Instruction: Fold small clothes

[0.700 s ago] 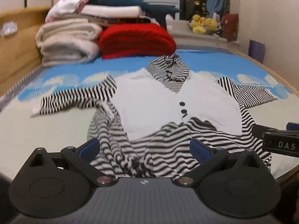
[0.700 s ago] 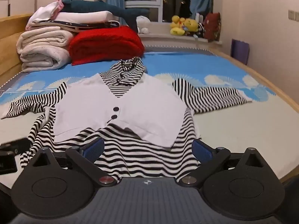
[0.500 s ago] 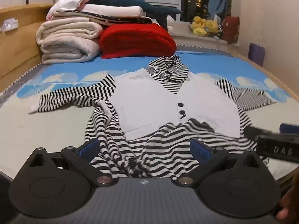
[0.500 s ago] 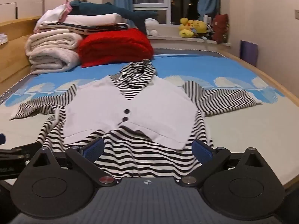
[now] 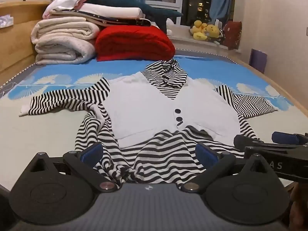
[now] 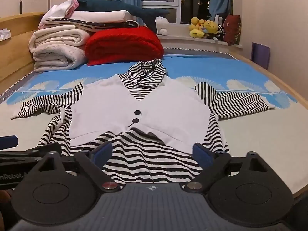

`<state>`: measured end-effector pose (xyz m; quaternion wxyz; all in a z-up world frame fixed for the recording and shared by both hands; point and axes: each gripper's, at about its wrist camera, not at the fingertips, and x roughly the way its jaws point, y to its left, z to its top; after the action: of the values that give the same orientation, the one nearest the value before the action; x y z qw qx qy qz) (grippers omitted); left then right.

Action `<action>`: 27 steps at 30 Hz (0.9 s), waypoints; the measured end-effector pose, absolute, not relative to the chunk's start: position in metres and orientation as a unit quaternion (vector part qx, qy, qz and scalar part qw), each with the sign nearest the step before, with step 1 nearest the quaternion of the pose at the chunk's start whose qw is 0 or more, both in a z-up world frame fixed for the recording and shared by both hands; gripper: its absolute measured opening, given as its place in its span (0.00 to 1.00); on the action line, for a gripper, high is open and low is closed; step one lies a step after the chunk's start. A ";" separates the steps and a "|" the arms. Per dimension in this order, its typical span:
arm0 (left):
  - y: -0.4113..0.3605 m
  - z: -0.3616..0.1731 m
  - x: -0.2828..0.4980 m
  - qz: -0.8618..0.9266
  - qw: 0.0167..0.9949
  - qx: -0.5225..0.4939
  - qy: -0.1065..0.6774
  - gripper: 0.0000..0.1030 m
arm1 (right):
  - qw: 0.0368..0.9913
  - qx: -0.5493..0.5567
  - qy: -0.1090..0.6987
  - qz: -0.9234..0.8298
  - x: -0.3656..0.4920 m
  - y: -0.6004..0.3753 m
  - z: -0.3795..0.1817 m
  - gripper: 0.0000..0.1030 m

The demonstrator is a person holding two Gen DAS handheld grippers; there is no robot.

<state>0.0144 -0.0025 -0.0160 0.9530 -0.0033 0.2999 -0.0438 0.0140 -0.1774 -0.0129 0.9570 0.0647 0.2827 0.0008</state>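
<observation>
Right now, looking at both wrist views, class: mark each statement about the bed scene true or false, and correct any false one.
1. The striped top lies spread face up on the bed. True.
2. The left gripper is clamped on the hem. False: its jaws stand open, with the hem lying between them.
3. The white vest panel shows dark buttons. True.
4. The red blanket lies on top of the striped top. False: it sits beyond the collar, beside the folded cream blankets.
5. The right gripper is open. True.
</observation>
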 end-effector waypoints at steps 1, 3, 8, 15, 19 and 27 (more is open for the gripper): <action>-0.002 -0.014 0.014 -0.044 0.954 -0.004 0.298 0.99 | 0.957 0.065 0.283 -0.002 0.014 -0.176 -0.013 0.84; -0.002 -0.013 0.013 -0.045 0.954 -0.002 0.295 0.99 | 0.957 0.069 0.281 -0.004 0.014 -0.176 -0.012 0.84; -0.001 -0.009 0.012 -0.048 0.957 0.006 0.286 0.98 | 0.961 0.071 0.267 -0.002 0.014 -0.173 -0.012 0.82; 0.001 -0.009 0.013 -0.052 0.955 -0.001 0.291 0.93 | 0.963 0.069 0.261 0.002 0.015 -0.168 -0.012 0.82; 0.000 -0.010 0.013 -0.051 0.955 0.002 0.292 0.93 | 0.964 0.067 0.258 -0.003 0.015 -0.168 -0.011 0.82; 0.001 -0.010 0.016 -0.054 0.951 -0.007 0.304 0.93 | 0.963 0.067 0.261 -0.006 0.015 -0.168 -0.012 0.82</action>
<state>0.0162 0.0006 -0.0103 0.9512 -0.0070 0.3037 -0.0542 0.0146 -0.1683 -0.0116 0.9631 0.0669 0.2605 -0.0055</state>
